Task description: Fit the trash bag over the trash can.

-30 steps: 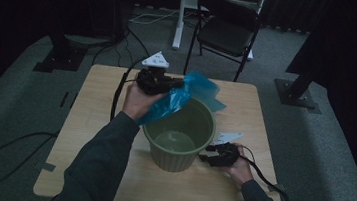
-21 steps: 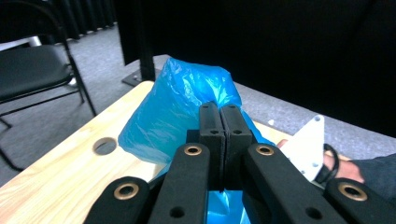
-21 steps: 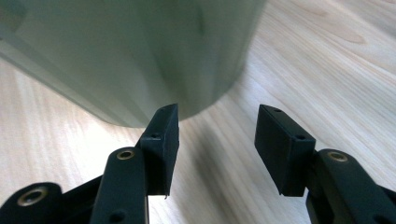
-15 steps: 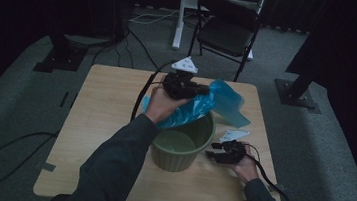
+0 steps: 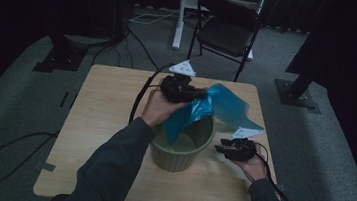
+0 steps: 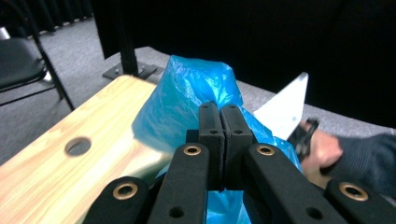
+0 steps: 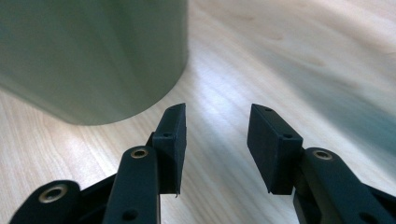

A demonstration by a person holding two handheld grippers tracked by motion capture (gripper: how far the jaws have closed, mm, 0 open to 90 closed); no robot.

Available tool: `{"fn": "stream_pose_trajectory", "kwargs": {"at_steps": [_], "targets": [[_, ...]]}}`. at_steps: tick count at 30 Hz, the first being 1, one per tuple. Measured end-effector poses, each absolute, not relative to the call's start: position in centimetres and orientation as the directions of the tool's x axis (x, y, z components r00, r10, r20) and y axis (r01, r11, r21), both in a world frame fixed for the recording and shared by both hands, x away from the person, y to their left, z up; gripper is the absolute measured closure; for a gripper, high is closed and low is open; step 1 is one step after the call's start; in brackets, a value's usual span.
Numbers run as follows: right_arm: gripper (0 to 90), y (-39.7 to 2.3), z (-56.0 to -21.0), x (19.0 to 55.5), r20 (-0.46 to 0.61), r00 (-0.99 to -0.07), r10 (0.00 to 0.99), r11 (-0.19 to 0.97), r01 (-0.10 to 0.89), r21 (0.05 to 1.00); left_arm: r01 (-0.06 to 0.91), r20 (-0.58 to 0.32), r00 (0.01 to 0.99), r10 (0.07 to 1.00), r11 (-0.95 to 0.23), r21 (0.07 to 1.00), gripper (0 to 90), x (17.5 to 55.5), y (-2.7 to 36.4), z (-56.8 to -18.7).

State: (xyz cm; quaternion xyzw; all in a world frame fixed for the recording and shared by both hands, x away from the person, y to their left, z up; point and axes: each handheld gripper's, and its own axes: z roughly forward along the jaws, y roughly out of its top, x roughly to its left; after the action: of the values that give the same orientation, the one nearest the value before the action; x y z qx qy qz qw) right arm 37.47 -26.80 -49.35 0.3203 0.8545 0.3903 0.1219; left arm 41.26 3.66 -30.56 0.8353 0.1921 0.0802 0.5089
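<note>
On the pale wooden table (image 5: 108, 123), a blue plastic bag (image 5: 216, 107) is held pinched in the closed left gripper (image 5: 180, 88) above the green bin (image 5: 181, 148), while the right gripper (image 5: 234, 149), just closing yet empty, is held beside the bin, right of the bag.

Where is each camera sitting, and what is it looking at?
High view: above the person's side, facing forward and down on the table; forearms, both hands and the left gripper show.
Left gripper view: on the left gripper, looking along shut fingers pinching the blue bag.
Right gripper view: on the right gripper, low over the table, beside the green pot.
Shared: the high and left gripper views both show the blue bag.
</note>
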Motion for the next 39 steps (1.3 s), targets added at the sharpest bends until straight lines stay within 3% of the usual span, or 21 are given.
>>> {"fn": "stream_pose_trajectory", "kwargs": {"at_steps": [12,28,39], "targets": [[53.6,-28.3,-47.6,37.1,0.019,-0.708,0.706,0.399,0.42,0.815,0.299,-0.041,0.873,0.486,-0.467,0.832,88.1,40.4,9.1,-33.6],[52.6,-27.9,-42.8,37.7,0.029,-0.718,0.696,0.289,0.317,0.903,0.297,-0.005,0.867,0.499,-0.507,0.809,86.6,40.1,9.9,-34.0],[52.2,-28.2,-40.4,37.9,0.125,-0.758,0.641,0.166,0.296,0.941,0.305,0.03,0.853,0.521,-0.545,0.781,84.8,40.1,10.4,-34.6]]}}
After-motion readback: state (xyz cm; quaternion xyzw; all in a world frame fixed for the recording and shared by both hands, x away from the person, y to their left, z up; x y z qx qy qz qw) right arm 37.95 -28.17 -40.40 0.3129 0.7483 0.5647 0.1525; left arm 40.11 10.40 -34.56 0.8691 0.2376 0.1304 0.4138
